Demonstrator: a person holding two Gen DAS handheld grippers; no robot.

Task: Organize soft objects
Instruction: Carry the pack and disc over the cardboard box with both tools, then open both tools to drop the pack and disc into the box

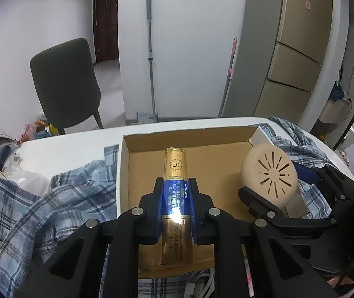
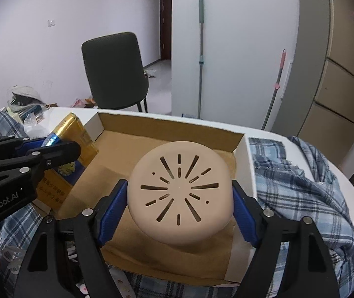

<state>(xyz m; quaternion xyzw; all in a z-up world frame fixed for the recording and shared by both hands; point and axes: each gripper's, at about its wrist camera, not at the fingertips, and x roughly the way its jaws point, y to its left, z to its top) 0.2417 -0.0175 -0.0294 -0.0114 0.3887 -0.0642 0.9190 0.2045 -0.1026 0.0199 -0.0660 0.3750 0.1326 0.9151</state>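
Left gripper (image 1: 175, 193) jaws pinched the gold-blue pack (image 1: 176, 206), right gripper (image 2: 180, 202) jaws clamped the beige vented dome (image 2: 180, 196). Both were held over the open cardboard box (image 1: 201, 134), probably not touching its floor. Plaid cloth (image 1: 53, 198) lay around the box on the white bench (image 1: 77, 141).

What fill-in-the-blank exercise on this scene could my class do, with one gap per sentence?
1. The left gripper is shut on a gold and ____ packet.
2. The right gripper holds a round beige pad over the open cardboard ____.
3. The cloth lying beside the box has a ____ pattern.
4. A dark ____ stands behind the table.

Missing words: blue; box; checked; chair
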